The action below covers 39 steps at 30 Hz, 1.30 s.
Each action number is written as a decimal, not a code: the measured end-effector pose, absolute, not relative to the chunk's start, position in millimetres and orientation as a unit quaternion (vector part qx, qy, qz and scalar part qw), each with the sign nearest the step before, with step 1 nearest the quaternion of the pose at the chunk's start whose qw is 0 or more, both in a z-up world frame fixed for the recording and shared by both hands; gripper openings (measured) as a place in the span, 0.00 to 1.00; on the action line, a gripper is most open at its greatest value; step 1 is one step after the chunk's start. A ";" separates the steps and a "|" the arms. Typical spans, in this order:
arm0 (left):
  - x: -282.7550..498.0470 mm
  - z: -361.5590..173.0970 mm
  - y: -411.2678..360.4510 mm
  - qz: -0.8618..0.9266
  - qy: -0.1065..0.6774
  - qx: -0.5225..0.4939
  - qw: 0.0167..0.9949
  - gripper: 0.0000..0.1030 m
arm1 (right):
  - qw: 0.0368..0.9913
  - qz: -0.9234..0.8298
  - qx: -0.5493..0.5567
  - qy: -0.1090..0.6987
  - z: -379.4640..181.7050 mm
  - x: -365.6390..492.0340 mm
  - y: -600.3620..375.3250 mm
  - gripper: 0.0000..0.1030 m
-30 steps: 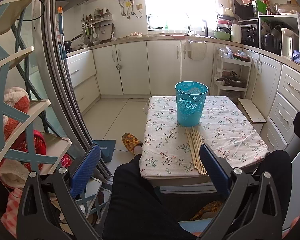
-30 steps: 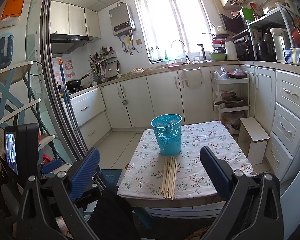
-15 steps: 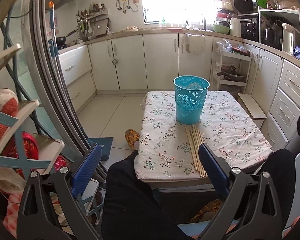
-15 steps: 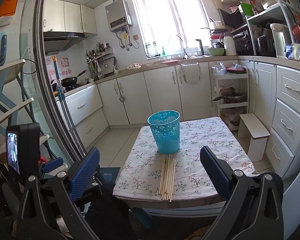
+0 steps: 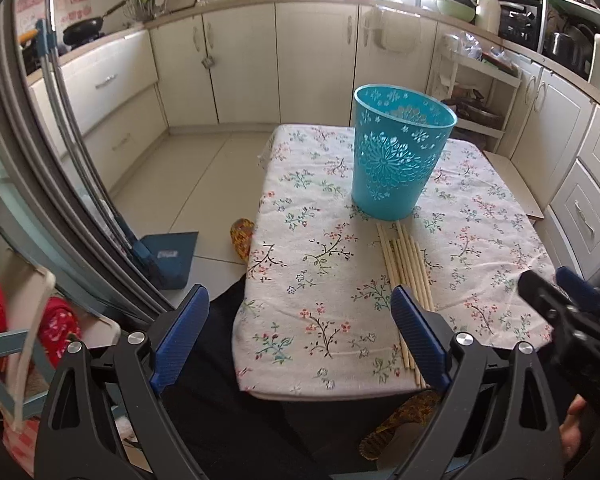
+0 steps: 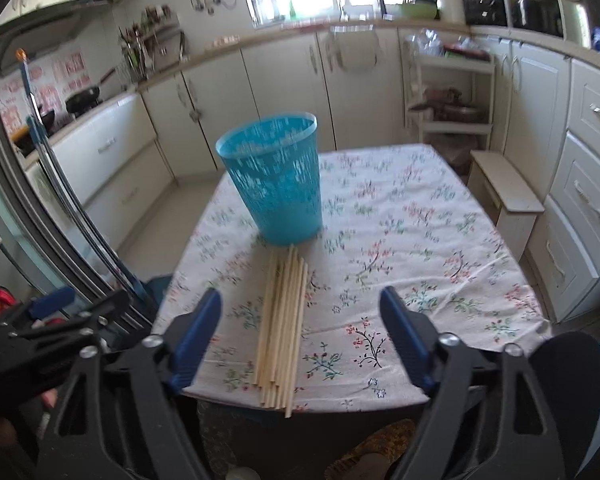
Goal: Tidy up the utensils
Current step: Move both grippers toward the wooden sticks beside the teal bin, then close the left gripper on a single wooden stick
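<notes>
The left tongs (image 5: 300, 336) hang over the near left corner of the desk (image 5: 480, 240), their jaws wide apart and nothing between the blue pads; they have just been closing a little. Below and behind them lies a dark trouser leg (image 5: 228, 400) of the seated person. The right pad of these tongs stands in front of the near part of the chopsticks (image 5: 406, 268), so whether it touches them I cannot tell. To the right of the left tongs, at the picture's edge, the right tongs (image 5: 560, 300) show as a black frame with a blue pad.

In the right wrist view the right tongs (image 6: 300, 332) stand above the near edge of the desk, jaws partly open — they have just been closing — with the near ends of the chopsticks (image 6: 282, 320) between the pads and below them, no pad pressing on the sticks. The bundle lies flat on the flowered cloth (image 6: 420, 240), its near ends just past the desk's edge and its far ends running straight ahead of the tongs.

Beyond those far ends, just beside them, stands the blue bin (image 6: 274, 184), upright — open at the top, blurred in this view. Farther ahead of both tongs are the tiled floor (image 5: 204, 168) and the white cabinets (image 5: 284, 60).
</notes>
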<state>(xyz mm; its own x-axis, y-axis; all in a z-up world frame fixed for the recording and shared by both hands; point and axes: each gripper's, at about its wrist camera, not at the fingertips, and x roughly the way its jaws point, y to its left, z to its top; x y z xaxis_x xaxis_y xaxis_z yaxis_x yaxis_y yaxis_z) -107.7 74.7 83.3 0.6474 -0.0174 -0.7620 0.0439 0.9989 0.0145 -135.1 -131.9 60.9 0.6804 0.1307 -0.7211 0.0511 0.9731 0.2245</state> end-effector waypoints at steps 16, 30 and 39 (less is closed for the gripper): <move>-28.9 6.9 44.4 -0.025 0.501 0.030 0.865 0.86 | 0.865 0.047 0.132 0.482 -32.4 -49.8 -124.9 0.25; 1.4 -12.4 29.9 -0.027 0.516 0.034 0.855 0.86 | 0.871 0.060 0.057 0.485 -43.2 -32.4 -126.3 0.06; 17.5 -25.7 13.9 -0.032 0.524 0.048 0.850 0.86 | 0.874 0.056 0.037 0.480 -43.0 -30.9 -133.3 0.06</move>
